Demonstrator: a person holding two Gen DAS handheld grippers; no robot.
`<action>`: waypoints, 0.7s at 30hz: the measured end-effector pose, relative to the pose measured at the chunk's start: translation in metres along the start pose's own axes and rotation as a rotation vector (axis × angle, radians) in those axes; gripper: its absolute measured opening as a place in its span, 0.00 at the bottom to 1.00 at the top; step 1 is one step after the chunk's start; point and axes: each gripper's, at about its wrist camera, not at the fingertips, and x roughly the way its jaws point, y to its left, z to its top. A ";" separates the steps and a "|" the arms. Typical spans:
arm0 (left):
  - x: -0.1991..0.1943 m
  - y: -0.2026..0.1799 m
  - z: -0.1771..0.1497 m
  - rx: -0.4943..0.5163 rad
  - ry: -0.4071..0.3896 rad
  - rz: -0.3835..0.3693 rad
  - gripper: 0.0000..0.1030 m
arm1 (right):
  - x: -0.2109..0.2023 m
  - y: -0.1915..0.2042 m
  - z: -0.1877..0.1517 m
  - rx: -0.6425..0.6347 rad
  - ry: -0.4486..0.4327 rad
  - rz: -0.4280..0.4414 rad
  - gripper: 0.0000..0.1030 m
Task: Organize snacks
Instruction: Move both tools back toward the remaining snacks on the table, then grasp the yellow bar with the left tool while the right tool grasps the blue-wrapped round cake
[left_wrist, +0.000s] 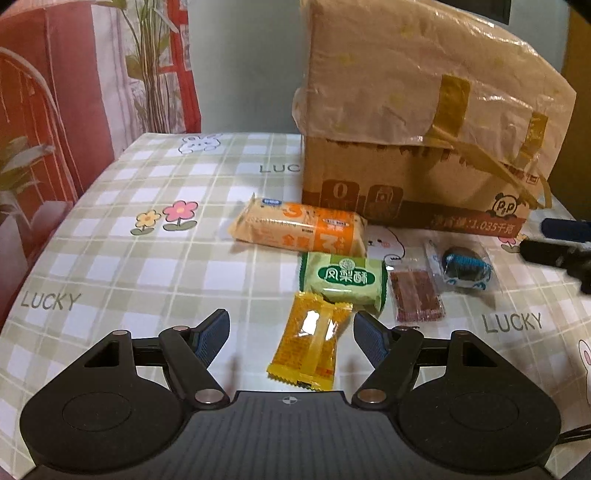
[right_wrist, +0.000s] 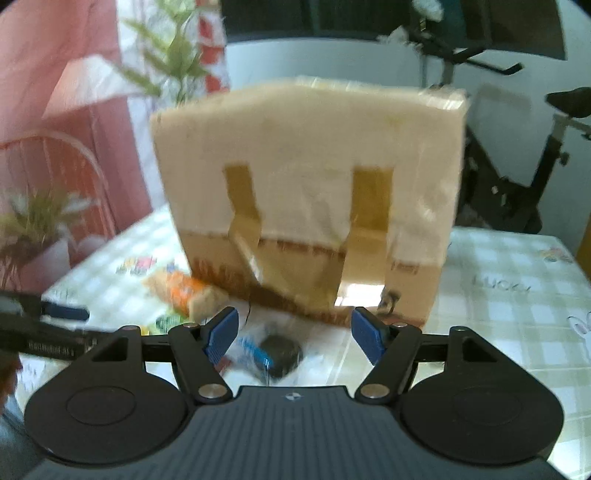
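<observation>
Left gripper has its jaws apart around the yellow snack packet, not pressing it. Right gripper hangs with jaws apart over the dark cookie packet. All snacks lie loose mid-worktop before the cardboard box; sorting looks barely begun.

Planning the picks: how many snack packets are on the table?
5: orange packet beside the box, green packet, yellow packet nearest, reddish strip, dark cookie pack. Others may be hidden.
</observation>
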 end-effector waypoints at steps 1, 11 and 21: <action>0.002 0.000 -0.001 0.004 0.002 0.000 0.74 | 0.005 0.001 -0.003 -0.030 0.017 0.009 0.69; 0.009 0.002 0.000 -0.007 0.015 -0.007 0.71 | 0.061 0.014 -0.015 -0.316 0.138 0.103 0.70; 0.015 0.002 -0.003 0.007 0.029 -0.020 0.69 | 0.101 0.003 -0.007 -0.267 0.213 0.187 0.68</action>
